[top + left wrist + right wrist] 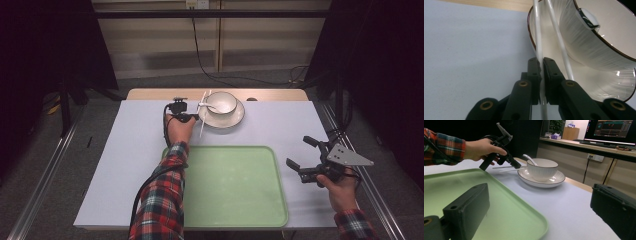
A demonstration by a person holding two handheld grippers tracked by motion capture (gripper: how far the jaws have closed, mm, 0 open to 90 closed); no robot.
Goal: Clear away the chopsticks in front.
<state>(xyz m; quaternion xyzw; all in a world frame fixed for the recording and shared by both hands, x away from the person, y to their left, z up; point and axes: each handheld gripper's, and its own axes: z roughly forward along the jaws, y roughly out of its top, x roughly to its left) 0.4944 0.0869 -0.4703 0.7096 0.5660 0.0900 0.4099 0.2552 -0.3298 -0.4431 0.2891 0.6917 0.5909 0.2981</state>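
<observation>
A white ribbed bowl (222, 102) stands on a dark-rimmed white plate (235, 119) at the table's far middle, and a white spoon (205, 105) leans in the bowl. Two white chopsticks (202, 127) rest across the plate's left rim. My left gripper (195, 118) is shut on one chopstick (537, 37); the other chopstick (557, 37) lies free just right of the jaws, beside the bowl (599, 40). My right gripper (298, 151) is held open and empty at the tray's right, its jaws wide apart in the right gripper view (541, 207).
A large empty green tray (235, 190) lies at the table's near middle, its rim (534, 217) close to my right jaws. Bare white tabletop (135, 150) spreads to the left. A wooden strip (150, 94) runs along the far edge.
</observation>
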